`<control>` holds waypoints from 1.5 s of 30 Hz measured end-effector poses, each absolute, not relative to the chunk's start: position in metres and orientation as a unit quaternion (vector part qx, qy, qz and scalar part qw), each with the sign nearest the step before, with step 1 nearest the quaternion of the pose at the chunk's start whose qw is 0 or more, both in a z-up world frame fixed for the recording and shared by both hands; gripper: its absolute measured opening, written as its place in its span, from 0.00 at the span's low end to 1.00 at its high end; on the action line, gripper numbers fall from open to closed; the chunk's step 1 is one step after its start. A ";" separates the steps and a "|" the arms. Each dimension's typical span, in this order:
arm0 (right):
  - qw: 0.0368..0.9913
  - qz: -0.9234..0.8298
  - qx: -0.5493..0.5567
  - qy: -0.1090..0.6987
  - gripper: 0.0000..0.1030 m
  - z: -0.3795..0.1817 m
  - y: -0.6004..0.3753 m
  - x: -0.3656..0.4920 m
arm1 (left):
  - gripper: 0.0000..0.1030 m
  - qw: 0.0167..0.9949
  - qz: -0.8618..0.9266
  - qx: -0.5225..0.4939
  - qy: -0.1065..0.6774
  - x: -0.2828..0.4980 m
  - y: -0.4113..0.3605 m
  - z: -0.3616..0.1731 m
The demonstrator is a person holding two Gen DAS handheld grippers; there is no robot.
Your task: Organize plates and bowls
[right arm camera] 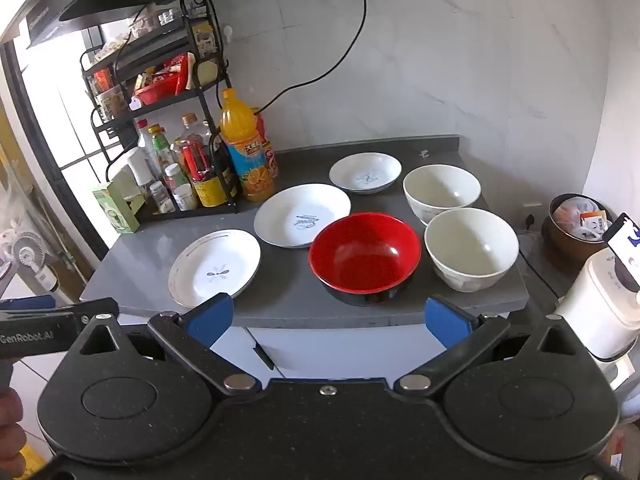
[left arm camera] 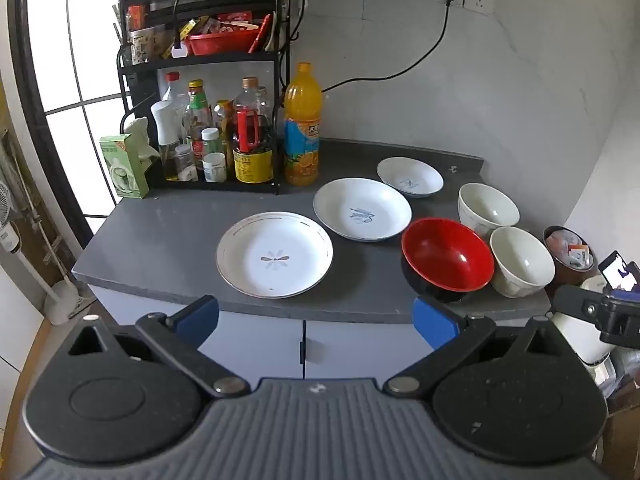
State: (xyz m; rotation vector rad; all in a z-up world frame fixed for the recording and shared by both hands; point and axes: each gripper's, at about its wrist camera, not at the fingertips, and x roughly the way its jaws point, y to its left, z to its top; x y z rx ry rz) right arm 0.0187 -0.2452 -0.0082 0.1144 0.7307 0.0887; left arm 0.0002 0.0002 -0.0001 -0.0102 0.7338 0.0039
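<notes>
On the grey counter (left arm camera: 168, 248) lie three white plates in a diagonal row: a gold-rimmed plate (left arm camera: 274, 260) (right arm camera: 214, 267) nearest, a larger plate with blue script (left arm camera: 362, 215) (right arm camera: 302, 221), and a small plate (left arm camera: 409, 176) (right arm camera: 365, 172) at the back. To their right stand a red bowl (left arm camera: 447, 255) (right arm camera: 365, 254) and two white bowls, one in front (left arm camera: 521, 261) (right arm camera: 471, 247) and one behind (left arm camera: 487, 206) (right arm camera: 441, 190). My left gripper (left arm camera: 316, 316) and right gripper (right arm camera: 326, 320) both hover open before the counter's front edge, with nothing between their blue pads.
A black rack of sauce bottles (left arm camera: 208, 140) and an orange juice bottle (left arm camera: 302, 128) stand at the back left, beside a green box (left arm camera: 124, 168). A brown bin (right arm camera: 576, 222) and a white appliance (right arm camera: 600, 304) sit right of the counter. A black cable (right arm camera: 320, 76) hangs down the wall.
</notes>
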 end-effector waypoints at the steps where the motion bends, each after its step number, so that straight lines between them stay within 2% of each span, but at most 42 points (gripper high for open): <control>1: 0.932 0.043 0.053 0.356 1.00 -0.002 -0.237 0.018 | 0.99 0.933 0.002 -0.007 0.361 0.000 0.000 0.000; 45: 0.932 0.060 0.041 0.354 1.00 -0.006 -0.220 0.018 | 0.99 0.927 0.000 -0.019 0.374 -0.001 0.014 -0.005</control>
